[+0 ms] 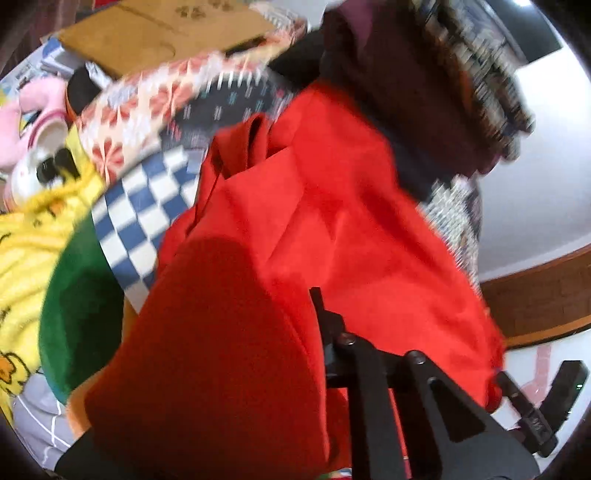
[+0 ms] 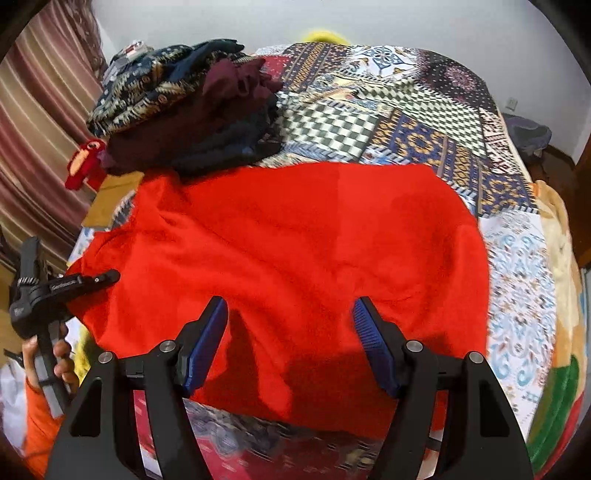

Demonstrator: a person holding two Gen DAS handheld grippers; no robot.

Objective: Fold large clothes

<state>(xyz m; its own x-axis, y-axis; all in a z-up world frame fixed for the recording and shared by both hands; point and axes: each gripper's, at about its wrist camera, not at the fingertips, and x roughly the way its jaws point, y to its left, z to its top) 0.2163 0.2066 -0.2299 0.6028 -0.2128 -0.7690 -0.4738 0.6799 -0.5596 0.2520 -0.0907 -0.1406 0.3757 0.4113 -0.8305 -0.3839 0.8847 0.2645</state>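
Note:
A large red garment (image 2: 295, 240) lies spread flat on a patchwork quilt (image 2: 406, 122) covering a bed. In the right wrist view my left gripper (image 2: 110, 276) sits at the garment's left edge, held by a hand (image 2: 55, 358). In its own view the left gripper (image 1: 314, 295) is shut on a raised fold of the red garment (image 1: 332, 221), and cloth hides one finger. My right gripper (image 2: 291, 332) hovers over the near edge of the garment, its blue pads (image 2: 210, 343) wide apart with nothing pinched between them.
A pile of dark folded clothes (image 2: 192, 122) sits on the quilt just beyond the garment. A red plush toy (image 2: 86, 162) and a striped curtain (image 2: 37, 110) are at the left. Cardboard box (image 1: 159, 33), pink plush (image 1: 33, 122) and yellow blanket (image 1: 26, 240) crowd one side.

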